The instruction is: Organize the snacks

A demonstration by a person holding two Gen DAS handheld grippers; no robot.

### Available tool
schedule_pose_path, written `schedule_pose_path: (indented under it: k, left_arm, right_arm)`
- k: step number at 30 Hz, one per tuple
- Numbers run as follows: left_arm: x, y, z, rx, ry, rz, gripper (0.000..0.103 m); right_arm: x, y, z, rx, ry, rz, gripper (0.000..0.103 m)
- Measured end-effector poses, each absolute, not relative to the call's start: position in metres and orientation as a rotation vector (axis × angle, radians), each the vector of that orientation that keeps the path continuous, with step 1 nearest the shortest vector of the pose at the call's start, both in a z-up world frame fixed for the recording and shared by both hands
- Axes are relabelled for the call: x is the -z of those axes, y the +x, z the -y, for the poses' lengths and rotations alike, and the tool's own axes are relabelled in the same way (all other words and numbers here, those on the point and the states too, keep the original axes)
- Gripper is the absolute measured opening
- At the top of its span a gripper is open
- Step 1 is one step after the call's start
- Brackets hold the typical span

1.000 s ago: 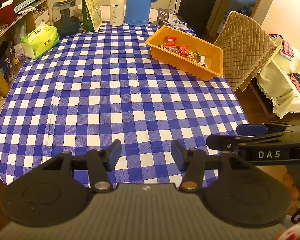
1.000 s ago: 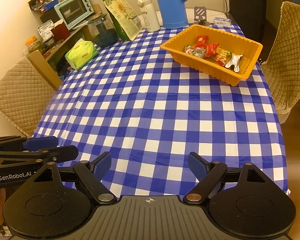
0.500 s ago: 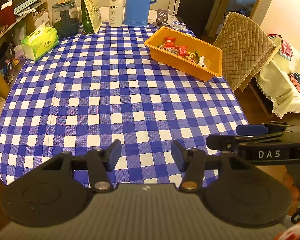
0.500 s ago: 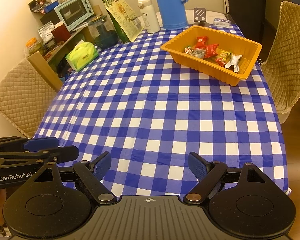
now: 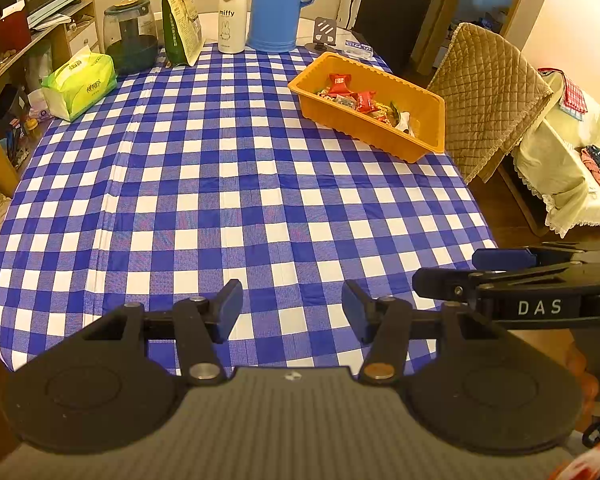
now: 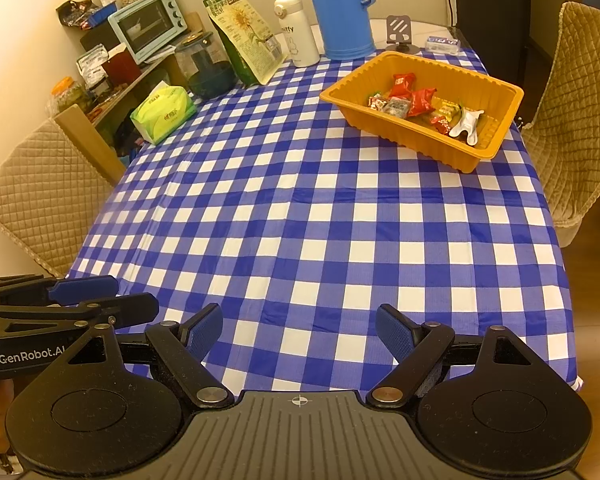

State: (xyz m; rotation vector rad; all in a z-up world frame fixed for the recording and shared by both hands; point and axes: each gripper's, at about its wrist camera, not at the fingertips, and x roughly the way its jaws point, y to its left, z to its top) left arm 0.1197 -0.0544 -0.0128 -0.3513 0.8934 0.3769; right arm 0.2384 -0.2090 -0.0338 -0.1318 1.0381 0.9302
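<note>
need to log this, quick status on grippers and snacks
Left gripper open, empty. Right gripper open, empty. Snacks all in orange tray, far side. Nothing in the way.

Home dining area, lived-in. Table with blue-white checked cloth (image 6: 340, 220), quilted-cover chairs (image 5: 488, 96) left and right of it. Far end: blue thermos jug (image 6: 340, 8), small white flask (image 6: 296, 32), tissue pack (image 5: 80, 84). Far left: wooden shelf with toaster oven (image 6: 148, 24) and jars. Cloth-draped sofa (image 5: 572, 160) off right.
</note>
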Motion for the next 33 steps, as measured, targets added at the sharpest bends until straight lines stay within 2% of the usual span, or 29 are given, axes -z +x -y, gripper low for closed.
schedule_pose_path:
  k: [33]
  left_arm:
    - [0.0127, 0.1228, 0.0532, -0.387, -0.355, -0.897, 0.054]
  right_arm:
    - [0.0345, 0.2413, 0.2082, -0.931, -0.131, -1.042, 0.083]
